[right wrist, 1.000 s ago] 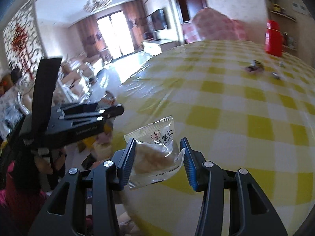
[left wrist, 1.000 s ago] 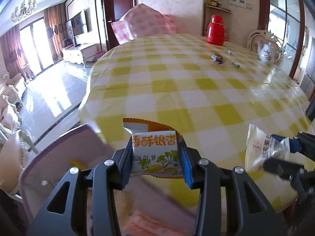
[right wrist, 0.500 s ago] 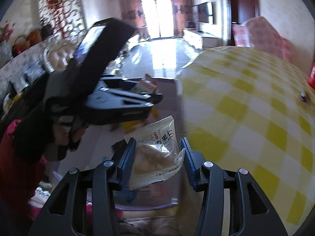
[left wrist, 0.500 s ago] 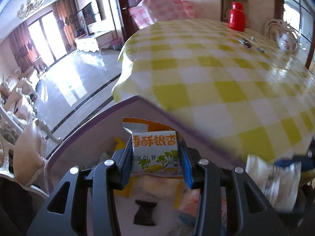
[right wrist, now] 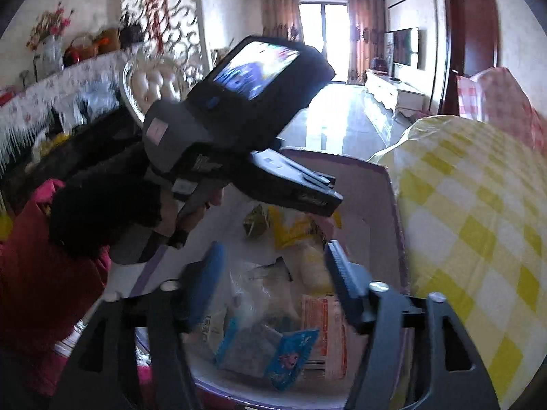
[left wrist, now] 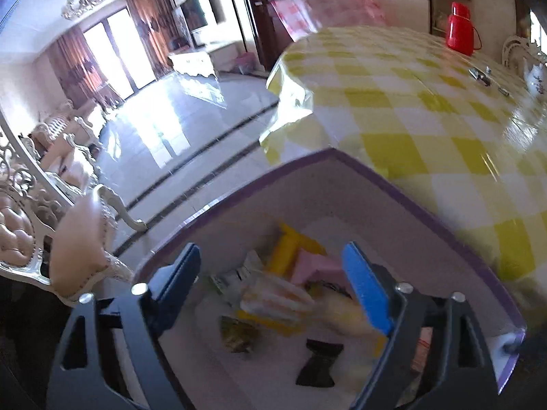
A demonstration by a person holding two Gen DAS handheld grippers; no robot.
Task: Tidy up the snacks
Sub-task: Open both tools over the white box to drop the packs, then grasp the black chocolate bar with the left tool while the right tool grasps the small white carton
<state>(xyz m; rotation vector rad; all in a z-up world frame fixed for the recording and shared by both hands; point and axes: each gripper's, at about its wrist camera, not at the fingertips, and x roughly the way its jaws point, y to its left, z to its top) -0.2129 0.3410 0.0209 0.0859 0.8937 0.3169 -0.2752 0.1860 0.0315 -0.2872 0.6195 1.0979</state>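
You have two grippers in play: the left gripper (left wrist: 271, 285) and the right gripper (right wrist: 273, 273), each with two fingers, both opening with nothing pinched between them. You have one purple-edged box (left wrist: 427, 218) beside one table (left wrist: 427, 130) with a yellow check cloth. Inside the box you can count roughly eight or nine snack packets (left wrist: 273, 300); blur and overlap stop an exact tally. One of them is a black bow-shaped wrapper (left wrist: 319, 362). On the table you see one red flask (left wrist: 459, 25) and three small wrapped sweets (left wrist: 480, 75).
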